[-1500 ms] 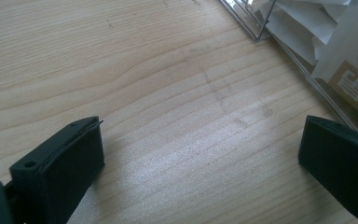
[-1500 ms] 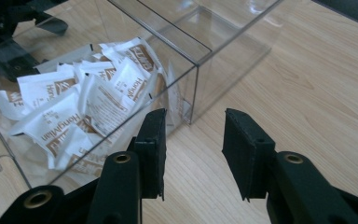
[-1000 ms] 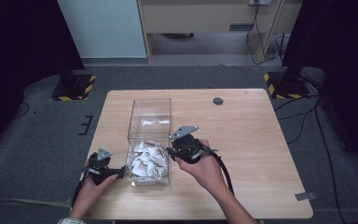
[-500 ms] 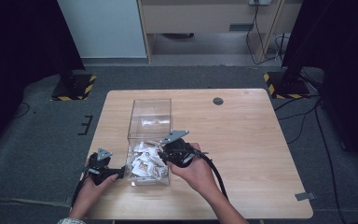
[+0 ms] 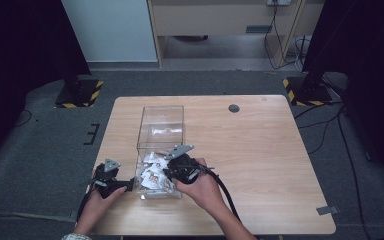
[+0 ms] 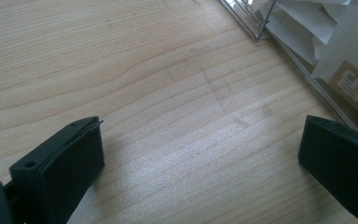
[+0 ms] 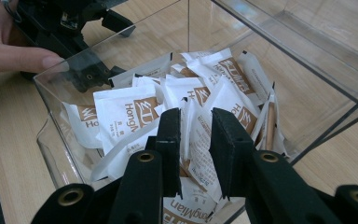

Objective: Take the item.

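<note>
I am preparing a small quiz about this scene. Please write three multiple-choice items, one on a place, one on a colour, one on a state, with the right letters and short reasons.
1. Where do the sachets lie?
A. Piled at the near end of the clear box
B. Spread over the table beside the box
C. On the floor

2. What colour is the printed patch on the sachets?
A. Blue
B. Brown
C. Green

3. How do the jaws of the left gripper stand?
A. Shut on a sachet
B. Shut on nothing
C. Wide apart over bare table

Answers:
1 A: the high view shows them heaped inside the box, toward the person.
2 B: the right gripper view shows brown patches on white packets.
3 C: the left gripper view shows only wood between the jaws.
</note>
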Available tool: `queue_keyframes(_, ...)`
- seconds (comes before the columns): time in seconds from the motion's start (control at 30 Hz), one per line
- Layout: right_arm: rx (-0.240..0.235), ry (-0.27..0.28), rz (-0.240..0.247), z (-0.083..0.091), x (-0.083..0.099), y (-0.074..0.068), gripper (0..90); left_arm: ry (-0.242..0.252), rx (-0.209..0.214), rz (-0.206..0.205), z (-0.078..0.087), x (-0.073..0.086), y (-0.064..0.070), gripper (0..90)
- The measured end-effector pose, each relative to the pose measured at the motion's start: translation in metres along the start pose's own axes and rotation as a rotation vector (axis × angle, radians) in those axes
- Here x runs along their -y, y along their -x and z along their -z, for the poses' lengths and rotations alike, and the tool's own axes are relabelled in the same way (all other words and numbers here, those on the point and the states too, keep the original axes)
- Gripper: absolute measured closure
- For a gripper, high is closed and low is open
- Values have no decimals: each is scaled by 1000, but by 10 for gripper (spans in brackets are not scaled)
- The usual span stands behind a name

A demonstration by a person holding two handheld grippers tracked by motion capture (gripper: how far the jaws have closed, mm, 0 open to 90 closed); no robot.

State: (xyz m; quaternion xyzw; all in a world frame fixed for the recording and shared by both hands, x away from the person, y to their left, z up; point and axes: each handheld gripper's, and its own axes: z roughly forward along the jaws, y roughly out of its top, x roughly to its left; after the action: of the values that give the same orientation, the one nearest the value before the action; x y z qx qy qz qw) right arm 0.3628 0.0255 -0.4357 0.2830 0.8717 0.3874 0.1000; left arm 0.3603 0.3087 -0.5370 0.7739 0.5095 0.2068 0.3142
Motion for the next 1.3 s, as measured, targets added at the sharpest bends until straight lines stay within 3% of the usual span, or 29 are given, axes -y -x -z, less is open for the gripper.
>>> queue_keyframes(0.53,0,-41,6,-14,4,-3,748,0,0,0,0,0,0,0)
queue_keyframes(0.77,0,-62,7,-18,6,-1,853,0,0,0,0,0,0,0)
queue_keyframes(1.3,-19,25,5,6,-5,-2,891,0,0,0,0,0,0,0)
